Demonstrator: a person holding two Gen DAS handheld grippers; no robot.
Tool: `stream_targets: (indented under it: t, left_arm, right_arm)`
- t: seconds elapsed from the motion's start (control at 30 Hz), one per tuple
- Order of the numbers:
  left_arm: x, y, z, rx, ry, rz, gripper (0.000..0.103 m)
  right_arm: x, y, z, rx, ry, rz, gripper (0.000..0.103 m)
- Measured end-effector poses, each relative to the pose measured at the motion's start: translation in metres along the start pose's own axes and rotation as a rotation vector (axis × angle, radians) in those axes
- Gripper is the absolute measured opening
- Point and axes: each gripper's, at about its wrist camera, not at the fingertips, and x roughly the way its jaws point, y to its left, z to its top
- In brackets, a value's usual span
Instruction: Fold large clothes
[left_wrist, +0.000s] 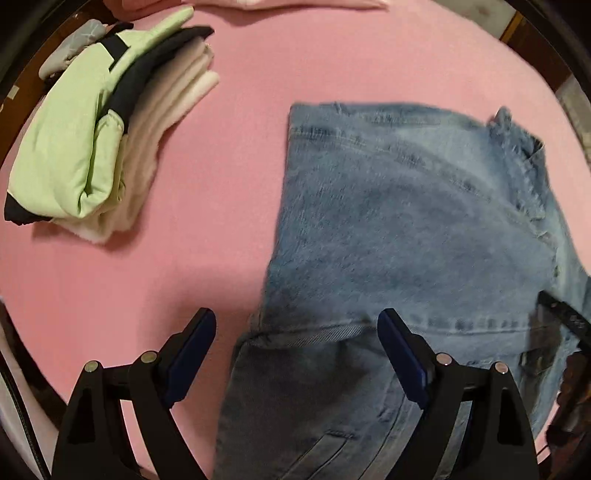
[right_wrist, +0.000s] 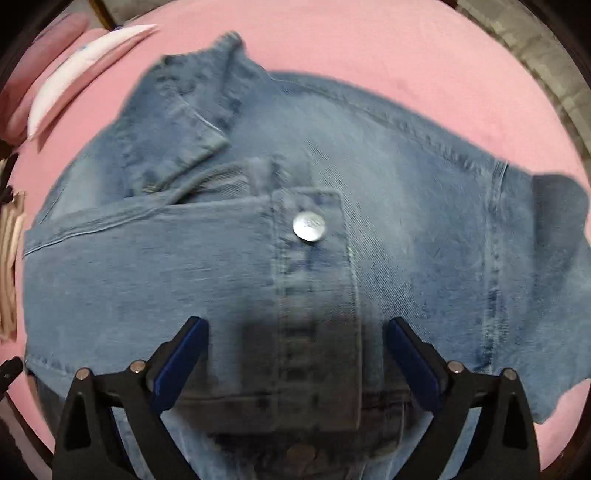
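We are looking down at one denim jacket (right_wrist: 388, 229) lying folded on a pink sheet (left_wrist: 332, 59) that is covering the bed or pad beneath it. Its faded blue cloth is showing heavy twill, stitched seams, a folded cuff and one round metal button (right_wrist: 309, 226).

The left gripper (left_wrist: 296, 341) is hanging over the jacket's near edge with its two fingers (left_wrist: 192, 347) spread wide, blue pads facing inward, gripping nothing; one finger is standing over bare sheet, the other over denim. The right gripper (right_wrist: 297, 349) is hovering above the buttoned placket, its fingers (right_wrist: 410, 354) also standing apart and pressing on nothing, though the denim is lying in line between them.

Off to the left, well apart from the jacket, one stack of folded clothes (left_wrist: 107, 125) is resting on the sheet: we are counting a pale green piece (left_wrist: 70, 155) with dark trim on top, a dark layer under it, and cream knitwear (left_wrist: 173, 96) below. Along the far edge we are seeing pink and white fabric (right_wrist: 81, 70), too blurred to tell apart. A dark strap (left_wrist: 565, 321) is crossing the jacket's right side in the left view.
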Motion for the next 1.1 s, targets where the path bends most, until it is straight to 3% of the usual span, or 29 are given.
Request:
stream_targets:
  t: [0.03,0.07,0.1,0.23,0.33,0.4,0.43,0.5,0.53,0.57,0.6,0.67,0.7,0.73,0.77,0.8,0.93,1.0,1.03,1.1]
  left_arm:
    - [0.0,0.0,0.002,0.004,-0.005,-0.002,0.088]
    - [0.001,-0.005,0.003,0.011,-0.001,0.003,0.088]
    - [0.003,-0.007,0.006,0.019,0.004,0.011,0.088]
    - [0.016,-0.026,0.012,0.069,0.018,0.023,0.088]
    - [0.034,-0.036,0.008,0.079,0.055,0.045,0.087]
    - [0.033,-0.04,0.007,0.077,0.062,0.041,0.071]
    - [0.029,-0.042,0.005,0.08,0.051,0.013,0.068]
    - [0.02,-0.049,0.0,0.091,0.04,-0.07,0.064]
    - [0.017,-0.056,-0.003,0.111,0.048,-0.146,0.061]
    - [0.016,-0.061,-0.006,0.128,0.06,-0.207,0.048]
    - [0.016,-0.066,-0.008,0.137,0.065,-0.241,0.033]
    - [0.022,-0.077,-0.007,0.147,0.082,-0.247,0.023]
    - [0.026,-0.081,-0.007,0.152,0.096,-0.241,0.013]
    - [0.03,-0.086,-0.005,0.158,0.111,-0.244,0.009]
    - [0.033,-0.088,-0.005,0.158,0.116,-0.25,0.009]
    - [0.036,-0.09,-0.003,0.152,0.118,-0.25,0.009]
    - [0.066,-0.09,-0.007,0.178,0.142,-0.208,0.007]
    - [0.067,-0.086,-0.007,0.213,0.13,-0.207,0.005]
    - [0.063,-0.079,-0.007,0.224,0.094,-0.165,0.005]
    - [0.059,-0.058,-0.008,0.243,0.039,-0.009,0.005]
  right_arm:
    - [-0.001,-0.003,0.0,0.014,-0.012,0.026,0.061]
    - [-0.006,-0.007,-0.001,0.026,-0.046,0.063,0.024]
    - [-0.012,-0.01,-0.002,0.033,-0.068,0.073,0.017]
    - [-0.02,-0.03,-0.012,0.148,-0.007,0.115,0.017]
    - [-0.022,-0.03,-0.02,0.155,-0.053,0.085,0.018]
    - [-0.034,-0.019,-0.024,0.092,-0.143,-0.027,0.031]
    - [-0.049,-0.012,-0.027,0.055,-0.222,-0.096,0.034]
    - [-0.08,-0.003,-0.034,-0.012,-0.376,-0.156,0.052]
    - [-0.091,0.001,-0.037,-0.037,-0.417,-0.147,0.056]
    - [-0.1,0.007,-0.041,-0.067,-0.439,-0.105,0.061]
    - [-0.102,0.011,-0.046,-0.086,-0.422,-0.049,0.061]
    - [-0.09,0.031,-0.049,-0.102,-0.301,0.107,0.061]
    - [-0.081,0.044,-0.052,-0.092,-0.248,0.186,0.055]
    - [-0.07,0.056,-0.054,-0.083,-0.196,0.277,0.044]
    - [-0.059,0.069,-0.058,-0.08,-0.15,0.368,0.017]
    - [-0.049,0.088,-0.063,-0.071,-0.116,0.419,0.003]
    - [0.006,0.133,-0.08,-0.022,0.072,0.54,0.0]
    - [0.013,0.138,-0.083,-0.038,0.056,0.535,0.0]
    - [0.012,0.137,-0.08,-0.055,0.042,0.539,0.0]
    - [0.005,0.117,-0.073,-0.051,-0.027,0.47,0.0]
